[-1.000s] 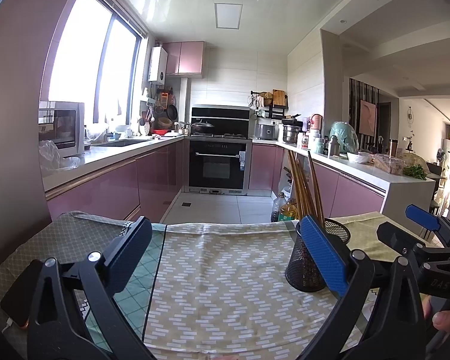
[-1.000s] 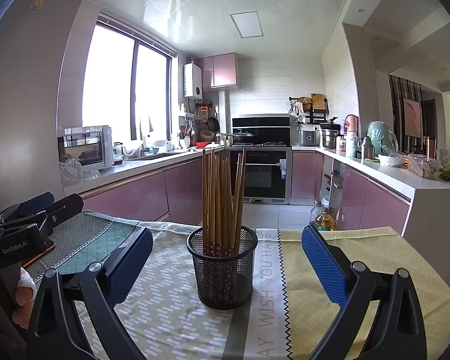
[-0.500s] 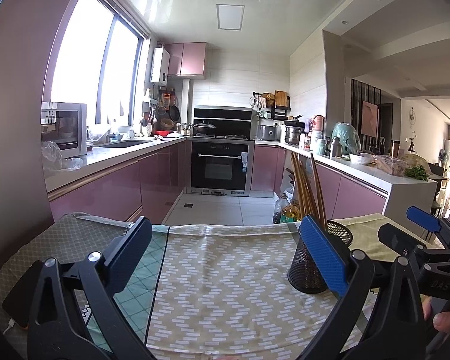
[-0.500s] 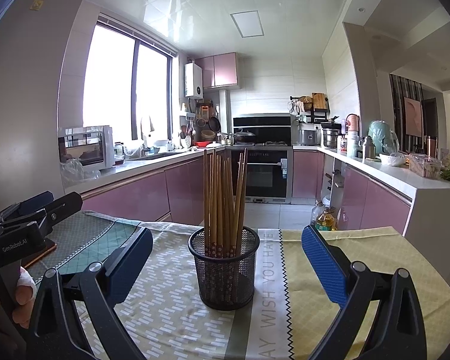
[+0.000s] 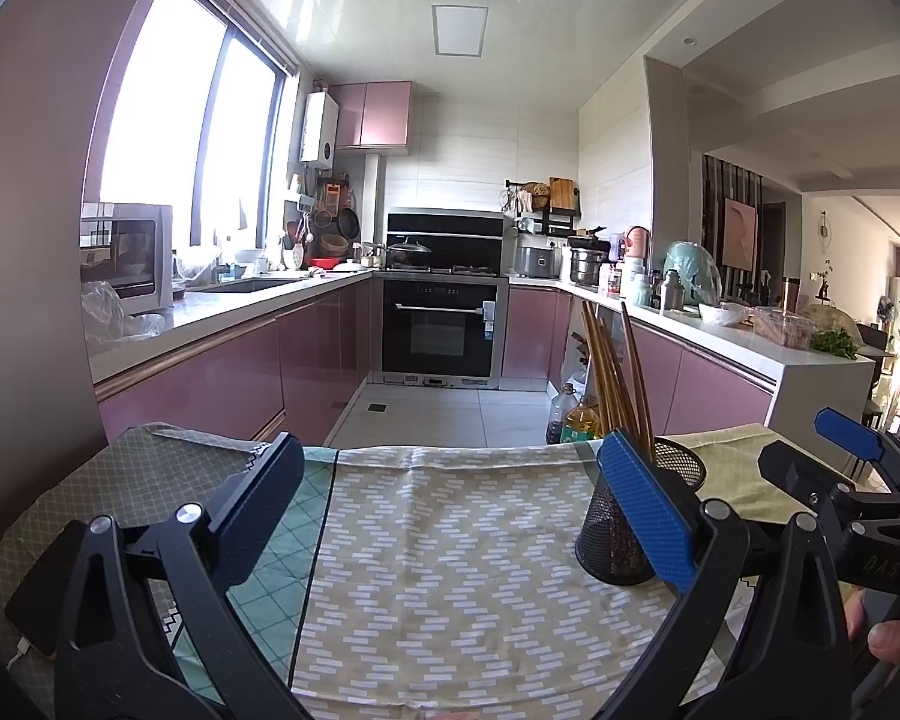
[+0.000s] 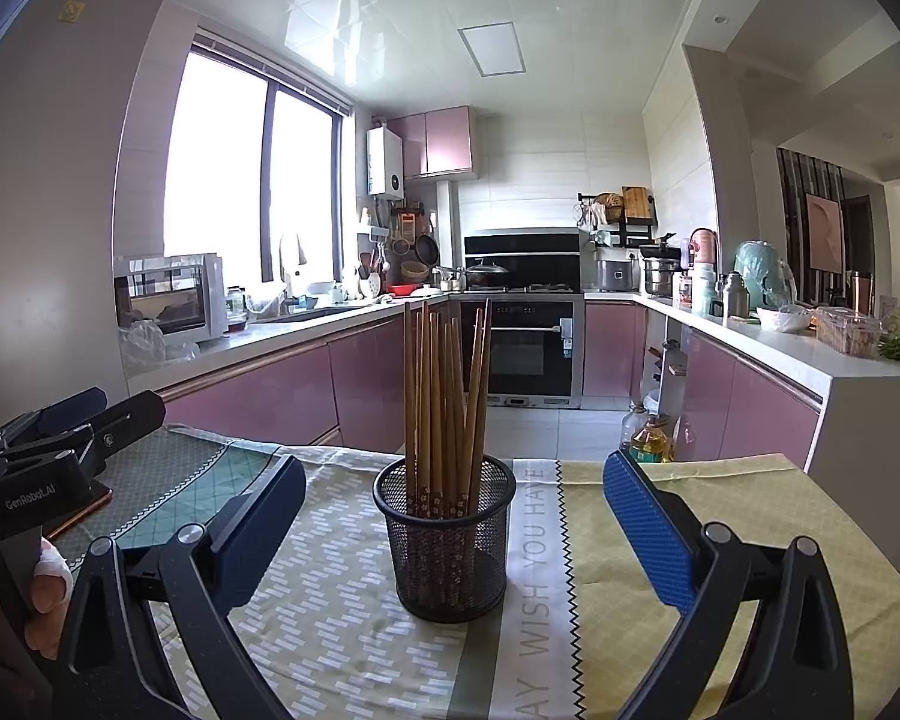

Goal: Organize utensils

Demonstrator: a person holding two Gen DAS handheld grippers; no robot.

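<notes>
You are standing at a table (image 6: 720, 516) covered with patterned cloths, looking into a kitchen with pink cabinets (image 6: 258, 396). Your right gripper (image 6: 450, 531) hovers low over the table with its two blue-padded fingers (image 6: 645, 534) spread wide and holding nothing. Directly ahead of it, framed between the fingers but not touching them, stands a black mesh holder (image 6: 447, 540). A bundle of wooden chopsticks (image 6: 444, 396) stands upright in it, leaning slightly apart at the tops. Your left gripper (image 5: 450, 522) is also spread wide and empty, facing a bare stretch of the cloth. From its camera the holder sits to the right, partly hidden behind the right-hand finger. A phone (image 5: 42, 594) lies near the table's left edge. Each gripper shows at the edge of the other's camera view.
</notes>
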